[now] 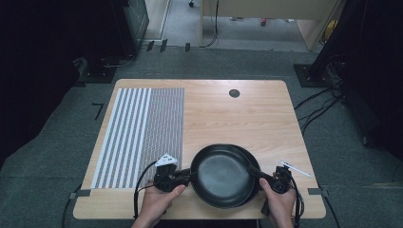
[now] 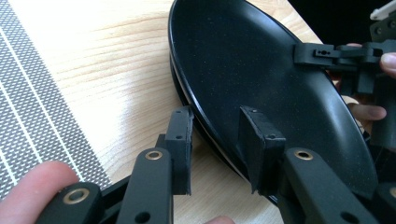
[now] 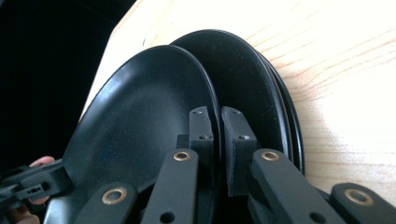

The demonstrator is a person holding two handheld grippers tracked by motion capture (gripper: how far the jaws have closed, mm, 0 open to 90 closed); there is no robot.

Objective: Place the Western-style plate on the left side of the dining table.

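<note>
At the near edge of the wooden table [image 1: 266, 114], around 6 o'clock, two hands hold the grippers on either side of a stack of black plates. The left gripper [image 2: 215, 140] has its jaws apart, one on each side of the rim of the top plate [image 1: 219, 175], with a gap visible beside the outer jaw. The right gripper [image 3: 218, 140] has its jaws pressed together on the rim of the top plate. This plate is round, shallow, matte black with fine speckles, and it sits shifted off the lower plate [image 3: 254, 88]. Farther, at 10 o'clock, a striped grey mat [image 1: 138, 135] lies flat. A small dark disc [image 1: 234, 93] is at 12 o'clock.
</note>
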